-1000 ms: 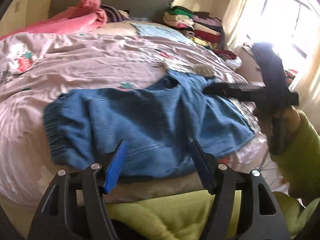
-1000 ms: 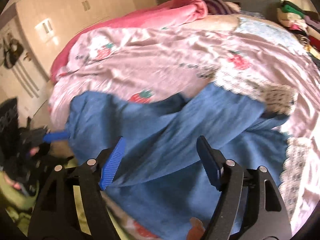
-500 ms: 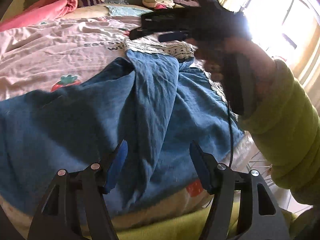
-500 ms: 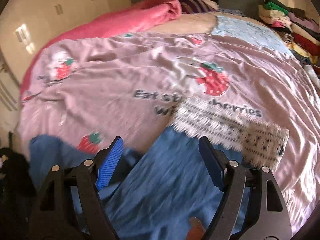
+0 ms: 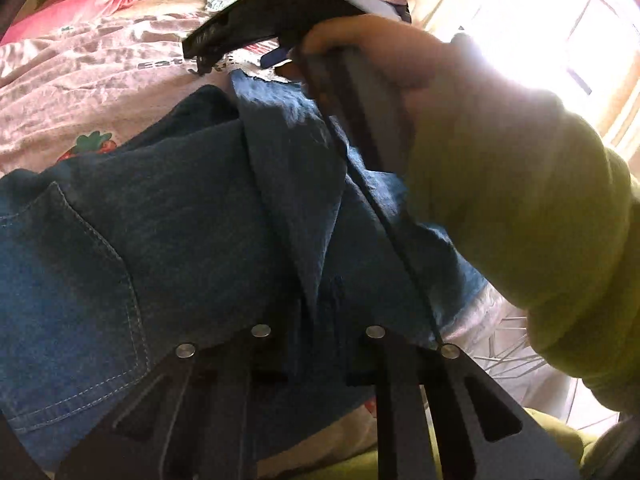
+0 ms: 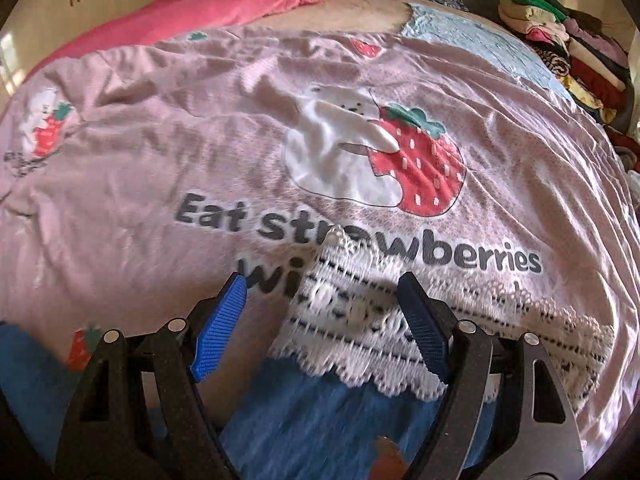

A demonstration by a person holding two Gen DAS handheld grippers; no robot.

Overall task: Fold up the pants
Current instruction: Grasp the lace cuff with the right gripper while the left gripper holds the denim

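Observation:
Blue denim pants (image 5: 168, 240) with a white lace hem (image 6: 360, 332) lie crumpled on the pink strawberry bedspread (image 6: 160, 152). In the left wrist view my left gripper (image 5: 316, 344) is pressed low into a raised denim fold; its fingertips are buried in the cloth, so its state is unclear. My right gripper (image 6: 320, 320) is open, with blue pads (image 6: 218, 320) either side of the lace hem, just above it. The right gripper and hand also show in the left wrist view (image 5: 280, 20), over the far end of the pants.
A pink duvet (image 6: 224, 4) and a striped cloth lie at the head of the bed. A pile of folded clothes (image 6: 560, 40) sits at the far right corner. A bright window (image 5: 560, 20) is on the right. My green sleeve (image 5: 540, 220) crosses the left wrist view.
My left gripper has dropped down into the denim fold, its blue pads now hidden. My right gripper has moved forward along the leg to the lace hem.

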